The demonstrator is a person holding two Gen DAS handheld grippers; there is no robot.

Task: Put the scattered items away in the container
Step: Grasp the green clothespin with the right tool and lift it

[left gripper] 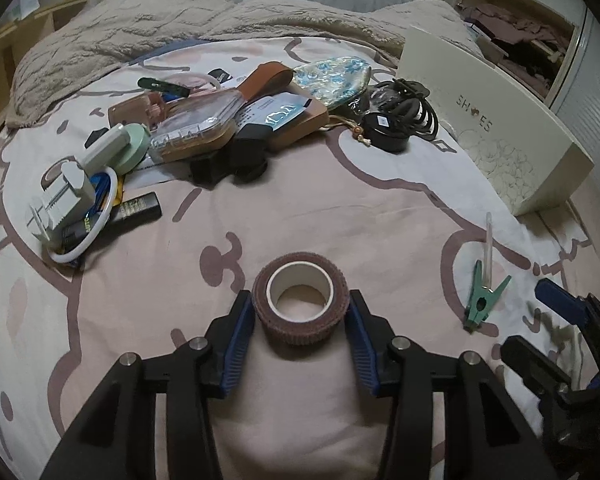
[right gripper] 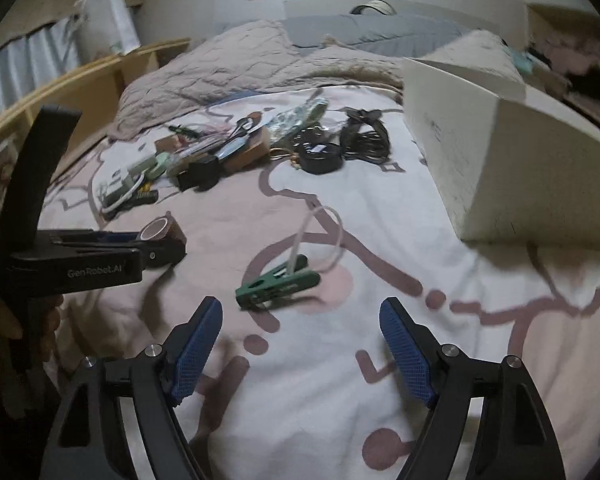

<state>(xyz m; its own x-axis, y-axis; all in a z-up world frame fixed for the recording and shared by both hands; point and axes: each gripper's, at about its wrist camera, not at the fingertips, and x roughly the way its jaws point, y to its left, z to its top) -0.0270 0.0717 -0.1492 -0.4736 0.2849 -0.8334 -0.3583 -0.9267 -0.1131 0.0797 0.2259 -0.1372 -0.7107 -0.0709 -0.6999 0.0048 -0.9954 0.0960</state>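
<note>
The left gripper [left gripper: 300, 312] straddles a roll of brown tape [left gripper: 299, 304] that lies flat on the bedsheet [left gripper: 300, 216], hole up. Its blue pads sit right at the roll's two sides, apparently touching it — a placement that suits lifting the roll by its outer wall. The roll still rests on the sheet, so I judge this a grip just being taken rather than a carry.

The right gripper [right gripper: 300, 344] has its jaws spread wide with nothing between them. It hangs low over the sheet, just short of a green clothespin [right gripper: 278, 285] clamped on a thin clear tube [right gripper: 332, 236]. Spread like that, it looks readied to close around the clothespin.

Farther off, the white shoebox [right gripper: 480, 152] stands at the right — most likely the container meant, though its inside cannot be seen. Across from it, the remaining clutter [left gripper: 204, 120] lies heaped mid-bed, a black cable coil [left gripper: 412, 108] among it. A rumpled blanket [left gripper: 140, 20] is bunched beyond.
</note>
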